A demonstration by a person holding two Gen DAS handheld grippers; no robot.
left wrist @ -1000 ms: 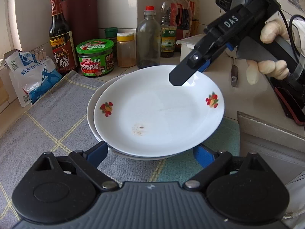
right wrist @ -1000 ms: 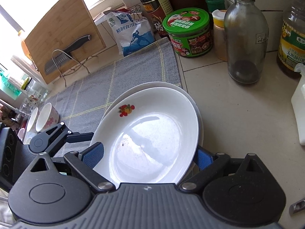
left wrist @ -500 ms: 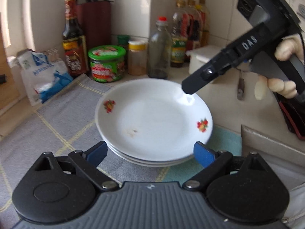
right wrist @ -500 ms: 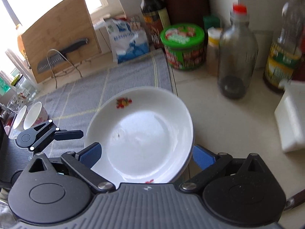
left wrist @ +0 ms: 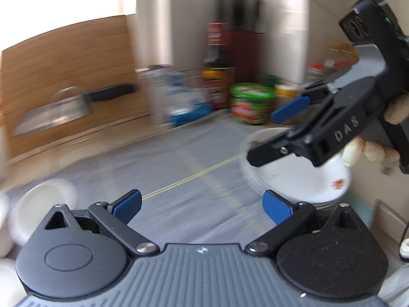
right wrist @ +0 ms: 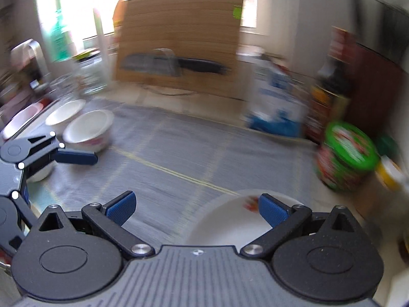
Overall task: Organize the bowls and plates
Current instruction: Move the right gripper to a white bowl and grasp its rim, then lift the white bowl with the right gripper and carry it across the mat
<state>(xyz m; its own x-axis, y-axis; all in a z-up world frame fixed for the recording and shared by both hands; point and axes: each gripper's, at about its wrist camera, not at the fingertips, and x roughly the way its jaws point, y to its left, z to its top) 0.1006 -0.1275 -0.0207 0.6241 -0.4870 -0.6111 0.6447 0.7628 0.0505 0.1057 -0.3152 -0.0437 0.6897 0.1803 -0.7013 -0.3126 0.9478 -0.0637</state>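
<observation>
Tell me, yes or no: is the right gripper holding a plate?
No: the right gripper is open with nothing between its fingers, and the plate stack rests on the grey mat.

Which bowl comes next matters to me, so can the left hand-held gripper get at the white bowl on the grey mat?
Probably yes. The left hand-held gripper is open, beside the white bowl, with only bare grey mat between; blur hides exact clearance.

White red-flowered plates, grey yellow-lined mat
</observation>
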